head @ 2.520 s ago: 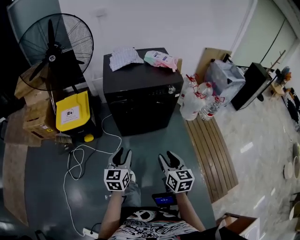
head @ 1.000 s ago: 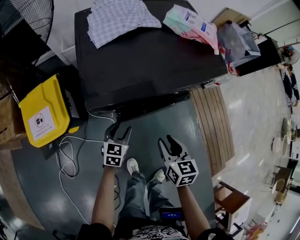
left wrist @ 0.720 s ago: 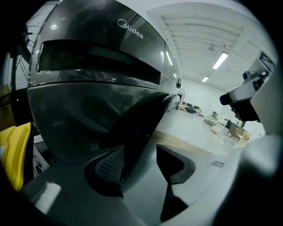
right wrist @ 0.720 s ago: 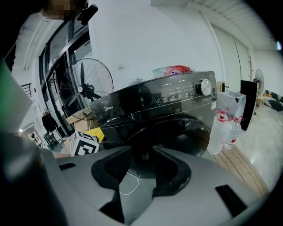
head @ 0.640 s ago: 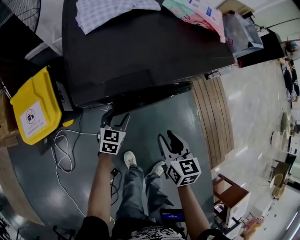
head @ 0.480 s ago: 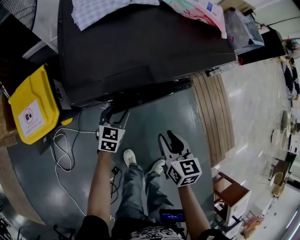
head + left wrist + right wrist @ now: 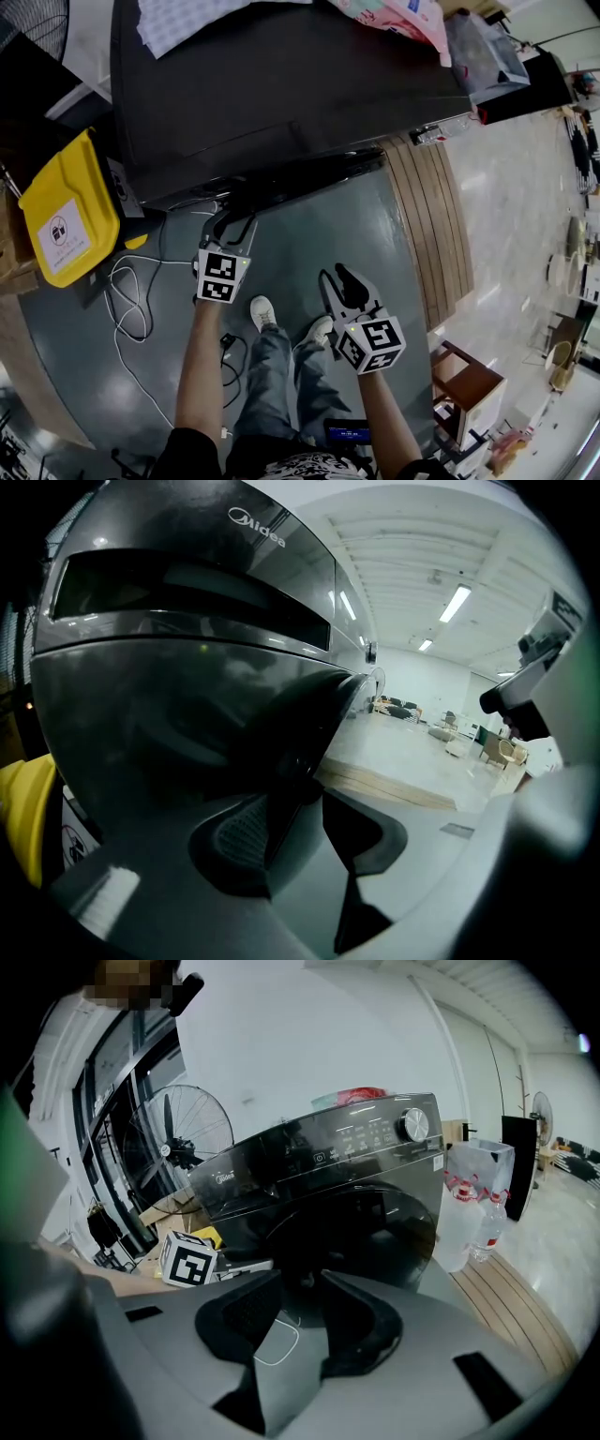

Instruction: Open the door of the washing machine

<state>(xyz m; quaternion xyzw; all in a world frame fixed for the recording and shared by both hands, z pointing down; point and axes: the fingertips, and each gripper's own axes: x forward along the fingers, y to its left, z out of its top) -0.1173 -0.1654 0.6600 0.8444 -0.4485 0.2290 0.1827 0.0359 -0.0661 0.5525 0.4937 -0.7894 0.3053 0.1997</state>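
Observation:
The black washing machine (image 7: 281, 94) fills the top of the head view, its round dark door (image 7: 300, 183) bulging from the front. My left gripper (image 7: 230, 220) is at the door's left edge. In the left gripper view the door's rim (image 7: 291, 761) runs between the jaws of that gripper (image 7: 300, 827), which are closing; the left pad lies against the rim and a gap shows at the right jaw. My right gripper (image 7: 339, 284) hangs over the floor, back from the door (image 7: 375, 1232). The right gripper's (image 7: 300, 1321) jaws are closing with nothing between them.
A yellow bin (image 7: 61, 211) stands left of the machine, with a white cable (image 7: 131, 291) looping on the floor. A wooden slat platform (image 7: 431, 225) lies to the right, with water bottles (image 7: 473, 1208) beside the machine. Cloth (image 7: 178, 19) and a packet (image 7: 394, 14) lie on top. The person's shoes (image 7: 262, 314) are below the grippers.
My left gripper has moved forward from over the floor to the door's left edge. The right gripper has sunk slightly and stays back from the machine.

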